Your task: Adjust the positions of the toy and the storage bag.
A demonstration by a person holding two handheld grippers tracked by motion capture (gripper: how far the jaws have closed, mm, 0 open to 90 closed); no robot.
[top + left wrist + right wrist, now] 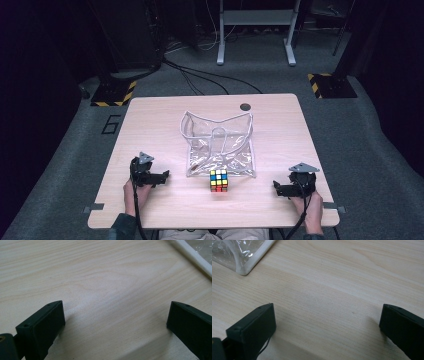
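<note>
While we sit idle, the cube [218, 180] rests between both grippers, touching the near edge of the clear pouch [220, 145]. Left gripper [161, 177] and right gripper [278, 188] point inward at it, about equally near. Both jaws spread wide, holding nothing, only bare table [280, 130] between them.

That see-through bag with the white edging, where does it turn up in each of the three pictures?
High view: the clear plastic bag lies mid-table, just behind the puzzle cube.
Left gripper view: its white edge crosses the top right corner.
Right gripper view: its corner sits at top left.
Shared landmark: the light wooden table, under everything.
</note>
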